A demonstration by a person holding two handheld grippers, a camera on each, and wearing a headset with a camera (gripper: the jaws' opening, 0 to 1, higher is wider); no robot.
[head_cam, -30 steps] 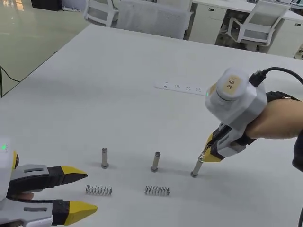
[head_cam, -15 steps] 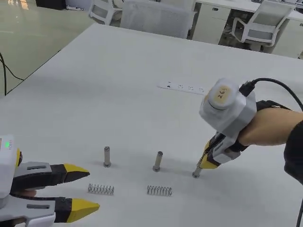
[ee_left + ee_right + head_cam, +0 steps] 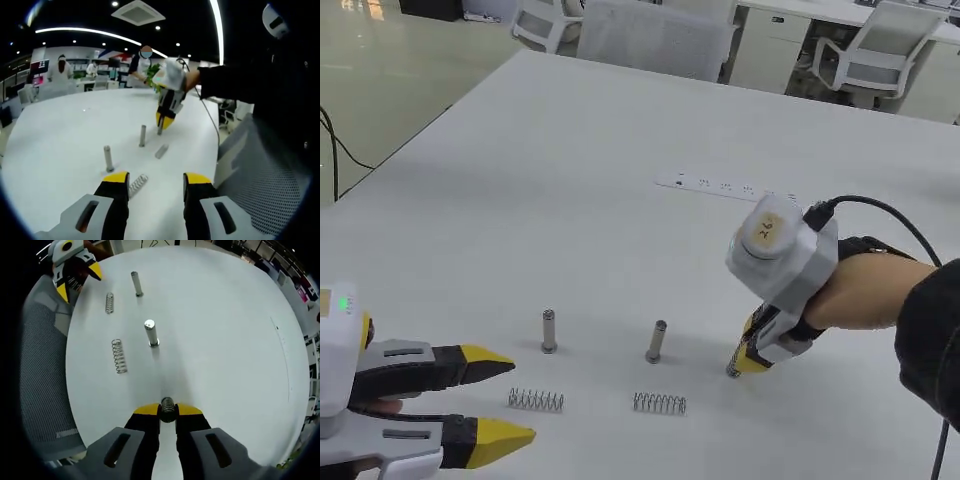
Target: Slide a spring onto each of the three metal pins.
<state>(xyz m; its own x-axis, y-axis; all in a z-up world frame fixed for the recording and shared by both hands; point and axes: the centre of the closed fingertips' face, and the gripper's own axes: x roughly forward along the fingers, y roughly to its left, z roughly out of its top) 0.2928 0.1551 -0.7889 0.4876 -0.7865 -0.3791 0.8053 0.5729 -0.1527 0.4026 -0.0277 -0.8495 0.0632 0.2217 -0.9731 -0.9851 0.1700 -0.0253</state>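
Three metal pins stand in a row on the white table: the left pin [image 3: 549, 331], the middle pin [image 3: 656, 341] and the right pin [image 3: 732, 371], mostly hidden by my right gripper [image 3: 750, 360]. That gripper [image 3: 167, 414] is shut on a spring [image 3: 167, 407], held low over the right pin. Two loose springs lie in front of the pins, one [image 3: 535, 401] by the left pin and one [image 3: 659, 403] by the middle pin. My left gripper [image 3: 517, 400] hovers open at the near left, just beside the left spring [image 3: 137, 184], with nothing between its fingers.
A white power strip [image 3: 725, 187] lies flat further back on the table. Office chairs [image 3: 865, 50] and desks stand beyond the far edge. In the left gripper view several people stand in the background.
My right gripper has come down and slightly left with the spring, lower along the right pin. The left gripper has barely moved. The head camera has shifted a little.
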